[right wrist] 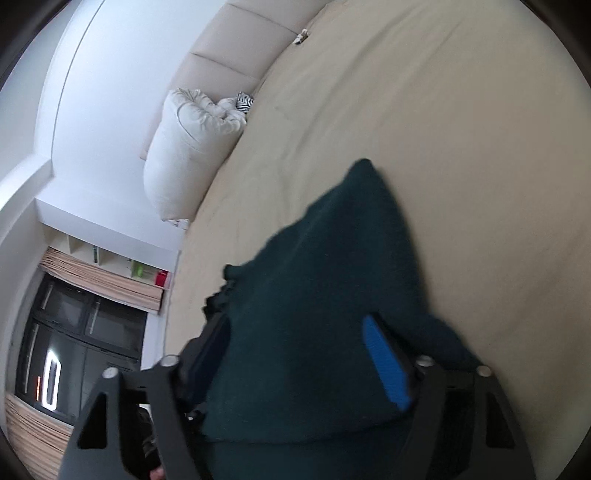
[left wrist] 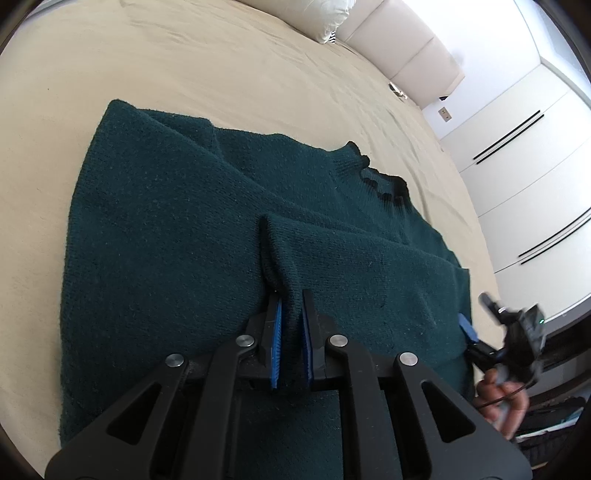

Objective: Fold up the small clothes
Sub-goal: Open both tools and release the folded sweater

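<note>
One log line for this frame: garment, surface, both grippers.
sweater flat on bed | left gripper pinching sleeve cuff | right gripper straddling sweater, unclamped

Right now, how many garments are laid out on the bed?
1. A single dark green sweater lies on the beige bed, its hem pinched in the left gripper and its side between the right gripper's fingers. Anything underneath would be hidden.

A bedroom in a home; a wide bed (left wrist: 221,66) under a beige sheet fills the view; a padded cream headboard (left wrist: 417,59) and white pillow (left wrist: 332,18) sit at one o'clock; white wardrobe doors (left wrist: 524,177) with long black handles stand at three o'clock.
</note>
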### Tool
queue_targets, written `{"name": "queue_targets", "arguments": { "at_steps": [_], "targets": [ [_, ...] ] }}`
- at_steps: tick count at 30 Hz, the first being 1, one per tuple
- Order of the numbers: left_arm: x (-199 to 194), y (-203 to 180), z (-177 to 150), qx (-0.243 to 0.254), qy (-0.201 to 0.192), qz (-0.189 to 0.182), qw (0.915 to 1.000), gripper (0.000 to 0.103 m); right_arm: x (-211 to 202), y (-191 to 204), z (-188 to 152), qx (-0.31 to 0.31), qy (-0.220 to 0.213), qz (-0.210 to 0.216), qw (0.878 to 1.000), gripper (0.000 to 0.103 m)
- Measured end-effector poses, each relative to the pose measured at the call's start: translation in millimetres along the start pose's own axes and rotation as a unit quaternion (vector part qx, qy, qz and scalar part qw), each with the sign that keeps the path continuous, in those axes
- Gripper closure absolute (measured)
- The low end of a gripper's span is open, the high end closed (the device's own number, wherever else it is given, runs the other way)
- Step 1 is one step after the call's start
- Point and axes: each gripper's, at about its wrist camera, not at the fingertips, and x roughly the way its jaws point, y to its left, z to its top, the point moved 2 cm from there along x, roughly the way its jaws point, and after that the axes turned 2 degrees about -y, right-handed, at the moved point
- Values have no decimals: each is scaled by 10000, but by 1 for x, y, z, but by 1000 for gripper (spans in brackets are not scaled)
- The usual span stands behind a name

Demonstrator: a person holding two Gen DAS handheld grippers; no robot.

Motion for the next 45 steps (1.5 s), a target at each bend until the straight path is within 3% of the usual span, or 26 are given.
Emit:
{"name": "queue_targets", "arguments": {
  "at_steps": [4,7,9,12,13,15,18,21,23,24,25,27,29,33,35,38,41,43,45],
  "targets": [
    [-17,6,2,-313,-66,-26,9995,93,-19,6,1,33,63,105,9999,38],
    [-45,-7,9,-74,-588,210,9980,93,-37,25,18,-163,-311,231,9991,23],
    [-52,-20,14,196,-737,163,9970,93,-34,37,30,-271,-322,306,9986,19],
    [-32,-27,15,501,-543,247,9970,93,-15,32,41,-199,-196,103,9996,17],
    [-19,-24,15,455,-380,304,9978,93,-2,19,43,-44,-61,-80,9999,10],
    [3,-9,10,330,-166,171,9992,93,16,-6,39,134,136,-276,9994,12],
    [-9,-4,7,420,-296,33,9987,93,2,6,31,-426,86,-319,9985,15],
    [-31,-3,4,341,-411,1,9986,93,-21,10,20,-527,-16,-435,9977,15],
    [-56,0,-4,405,-612,0,9973,87,-38,7,11,-481,-103,-543,9973,15],
    [-67,2,-9,437,-667,103,9968,77,-45,6,4,-508,-47,-723,9961,15],
    [-81,5,-16,444,-720,171,9963,53,-53,5,-4,-597,8,-867,9944,15],
    [-112,8,-34,336,-941,107,9949,29,-78,11,-21,-926,-138,-941,9911,15],
    [-144,15,-55,316,-1066,125,9937,29,-101,17,-35,-1145,-268,-911,9889,15],
    [-188,28,-97,260,-917,88,9954,29,-143,29,-77,-1680,-294,-1011,9802,14],
    [-201,19,-123,593,-839,157,9946,29,-159,37,-99,-2097,-301,-1174,9702,14],
    [-223,9,-164,1375,-648,491,9872,28,-186,51,-130,-2909,-336,-1381,9461,14],
    [-236,6,-197,1936,-643,899,9748,28,-215,51,-144,-3190,-462,-1488,9349,11],
    [-250,8,-215,2399,-747,1231,9601,28,-230,47,-147,-3262,-633,-1606,9294,10],
    [-257,11,-228,2932,-731,1621,9394,28,-240,39,-145,-3161,-668,-1692,9311,10]
  ]
}}
